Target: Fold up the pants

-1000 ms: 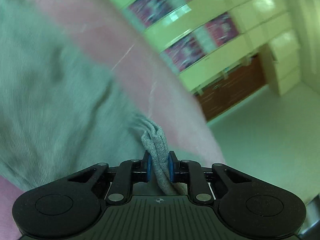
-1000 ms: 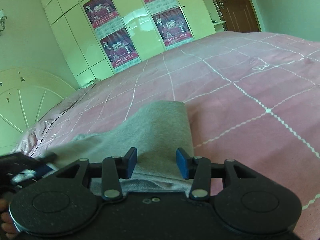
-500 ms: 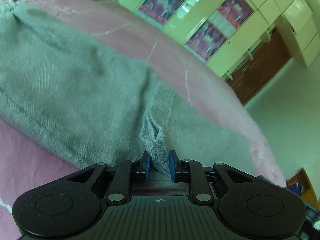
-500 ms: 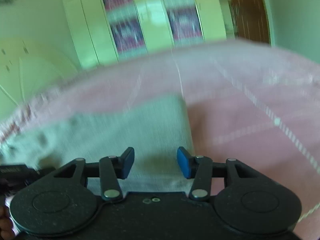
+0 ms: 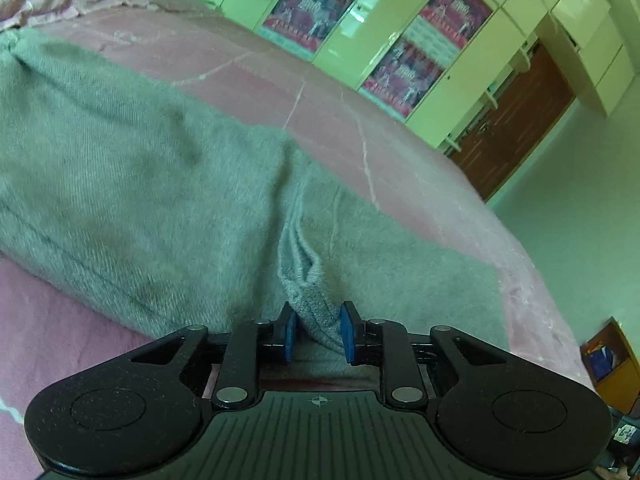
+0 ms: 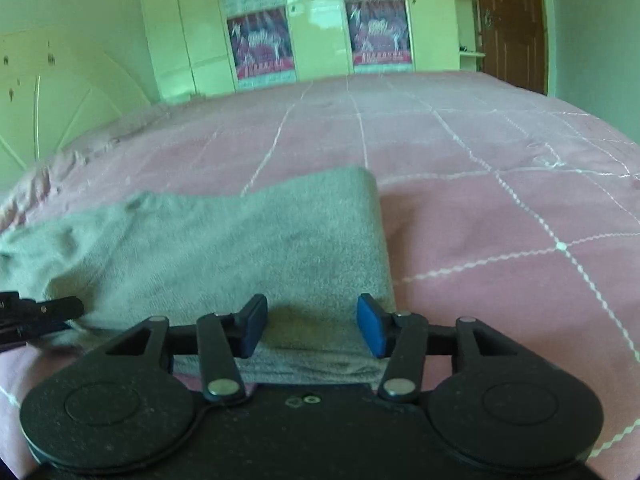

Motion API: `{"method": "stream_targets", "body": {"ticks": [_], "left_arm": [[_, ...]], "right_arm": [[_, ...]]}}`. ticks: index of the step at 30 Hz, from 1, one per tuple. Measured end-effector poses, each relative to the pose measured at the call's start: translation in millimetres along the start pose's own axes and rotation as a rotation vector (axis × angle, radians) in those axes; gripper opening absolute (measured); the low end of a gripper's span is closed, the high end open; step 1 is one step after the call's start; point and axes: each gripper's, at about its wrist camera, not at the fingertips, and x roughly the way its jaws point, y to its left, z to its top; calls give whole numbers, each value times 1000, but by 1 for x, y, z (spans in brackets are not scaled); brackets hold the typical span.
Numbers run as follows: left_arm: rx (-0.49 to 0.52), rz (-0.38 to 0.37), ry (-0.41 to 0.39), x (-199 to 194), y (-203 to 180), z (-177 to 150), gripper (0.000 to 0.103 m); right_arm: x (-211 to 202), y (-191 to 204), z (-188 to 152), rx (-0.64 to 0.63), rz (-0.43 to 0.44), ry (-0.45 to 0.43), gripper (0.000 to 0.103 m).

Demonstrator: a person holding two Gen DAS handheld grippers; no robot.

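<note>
Grey pants [image 5: 152, 184] lie spread over a pink bedspread [image 5: 280, 92]. My left gripper [image 5: 318, 332] has a bunched fold of the grey fabric between its blue pads; the jaws are opening and the fold still fills the gap. In the right wrist view the pants [image 6: 248, 240] lie folded with a straight right edge. My right gripper [image 6: 312, 326] hovers open over their near edge, pads apart with nothing pinched. The left gripper's dark tip [image 6: 44, 310] shows at the left edge of that view, at the cloth.
The bedspread [image 6: 500, 208] stretches wide to the right of the pants. Cream wardrobes with posters [image 6: 260, 40] and a brown door [image 6: 512, 20] stand behind the bed. A curved headboard [image 6: 60, 96] is at the left. The bed's edge drops to the floor [image 5: 580, 220].
The left view has swung from the blurred cloth and wall down onto the spread pants; its pads have parted slightly around the fold. The right gripper rolled level and its jaws widened a little.
</note>
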Motion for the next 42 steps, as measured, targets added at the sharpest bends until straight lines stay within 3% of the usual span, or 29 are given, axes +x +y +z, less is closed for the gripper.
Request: {"method": "stream_targets", "body": {"ticks": [3,5,9,11,13,14,17,19,22,25,29,33,37,40,42], "left_arm": [[45,33,-58,-16,-1,12,40],[93,65,-81,-21,5,25,40],[57,185,-121,-34,42,59,40],[35,238,-122,-41,64,71,40],[18,290,-110,-50,88,76,40],[9,313,-93,-50,98,75,40],[7,320,-96,-62,122,69,40],[25,318,-108,-67,127,65,40],[61,324,-129,-74,125,61,40],[57,316,-147,-87,128,54,40],[5,345,-153,-99,151,50,41],[-171,261,-180,-92,200,61,44],[-417,31,-212,-70,261,66,45],[-462,-73,-208,-61,281,71,43],[-397,-16,-179,-59,272,75,26]], "right_arm": [[-7,-1,11,-4,-6,-70,43],[1,-1,25,-5,-4,-69,43],[31,1,60,-21,-29,-92,43],[62,-1,73,-7,-48,-37,43],[108,-7,72,28,-57,136,49],[117,-6,69,8,-66,164,49],[91,0,65,-22,-60,57,49],[63,0,54,6,-58,-46,60],[31,7,27,23,-1,-114,62],[15,21,8,-21,22,-127,66],[18,33,4,-56,51,-67,72],[15,45,-1,-78,46,-42,74],[8,54,-9,-101,26,-30,75],[5,64,-5,-117,43,-35,75],[5,78,0,-138,96,-42,73]]}}
